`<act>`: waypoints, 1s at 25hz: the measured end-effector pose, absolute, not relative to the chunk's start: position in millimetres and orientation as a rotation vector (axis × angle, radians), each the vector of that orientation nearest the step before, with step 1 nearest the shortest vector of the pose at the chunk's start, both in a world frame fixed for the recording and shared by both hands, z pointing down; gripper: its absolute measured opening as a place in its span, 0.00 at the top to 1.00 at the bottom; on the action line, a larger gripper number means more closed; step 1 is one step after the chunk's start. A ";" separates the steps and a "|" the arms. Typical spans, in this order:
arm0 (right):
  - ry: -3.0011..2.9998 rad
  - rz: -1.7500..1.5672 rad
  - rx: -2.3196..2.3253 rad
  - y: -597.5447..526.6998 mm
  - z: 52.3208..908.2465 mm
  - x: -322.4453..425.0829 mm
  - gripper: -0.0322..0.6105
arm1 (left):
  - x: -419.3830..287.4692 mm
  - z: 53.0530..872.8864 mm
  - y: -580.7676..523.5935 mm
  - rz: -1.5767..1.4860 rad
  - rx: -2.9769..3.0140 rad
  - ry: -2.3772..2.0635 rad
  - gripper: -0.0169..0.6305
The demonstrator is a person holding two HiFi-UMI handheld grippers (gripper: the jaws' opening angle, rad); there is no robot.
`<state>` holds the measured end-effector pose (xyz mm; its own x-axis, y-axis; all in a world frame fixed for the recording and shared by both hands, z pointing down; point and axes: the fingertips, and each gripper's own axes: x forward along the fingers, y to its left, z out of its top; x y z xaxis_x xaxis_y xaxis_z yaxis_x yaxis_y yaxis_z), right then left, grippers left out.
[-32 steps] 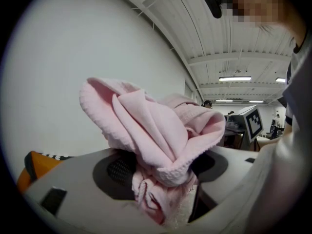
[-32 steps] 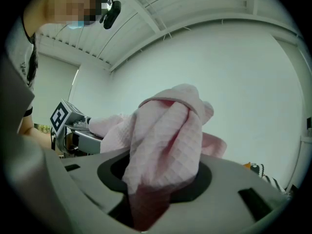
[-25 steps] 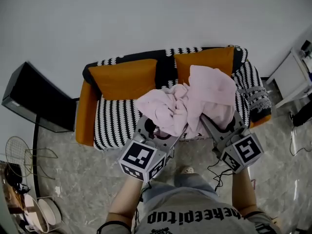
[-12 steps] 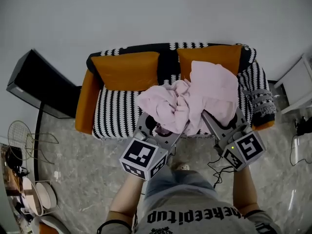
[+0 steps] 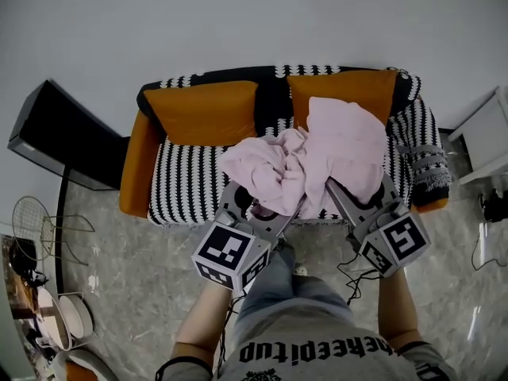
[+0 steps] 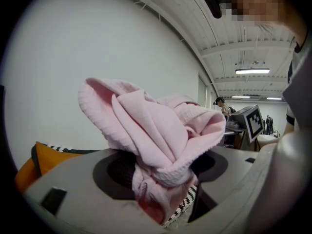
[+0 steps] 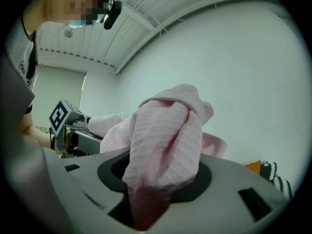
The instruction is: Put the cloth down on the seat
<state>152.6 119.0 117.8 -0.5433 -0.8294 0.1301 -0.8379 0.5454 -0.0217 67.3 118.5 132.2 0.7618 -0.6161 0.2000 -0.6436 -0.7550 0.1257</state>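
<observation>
A crumpled pink cloth (image 5: pixel 305 161) is held up in the air in front of a sofa. Its seat (image 5: pixel 190 189) wears a black-and-white striped cover. My left gripper (image 5: pixel 266 205) is shut on the cloth's left bunch (image 6: pixel 156 145), which bulges up between its jaws. My right gripper (image 5: pixel 337 193) is shut on the right bunch (image 7: pixel 163 145), whose fold stands above the jaws. The cloth hides both grippers' fingertips and part of the seat behind it.
Two orange cushions (image 5: pixel 202 111) lean on the sofa's back. A black cabinet (image 5: pixel 55 137) stands to the sofa's left, a white table (image 5: pixel 486 137) to its right. A wire rack (image 5: pixel 36 244) and cables (image 5: pixel 349 280) lie on the marble floor.
The view has shifted a little, so the sofa sits higher and more centred. Both grippers still hold the cloth in much the same pose.
</observation>
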 end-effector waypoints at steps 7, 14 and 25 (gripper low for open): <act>-2.645 0.151 1.436 74.6 127.7 152.0 0.65 | 66.7 143.2 74.3 0.226 2.751 -0.985 0.45; -2.640 0.202 1.393 20.2 145.8 138.5 0.65 | 53.1 160.9 22.0 0.248 2.705 -1.000 0.45; -2.606 0.327 1.291 -59.9 201.0 108.4 0.65 | 23.6 213.9 -52.8 0.317 2.596 -1.012 0.45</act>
<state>108.4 -59.9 201.0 -0.5921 -0.7526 0.2879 -0.8005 0.5906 -0.1025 23.6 -52.8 213.9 0.7220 -0.6118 0.3231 -0.6867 -0.6904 0.2273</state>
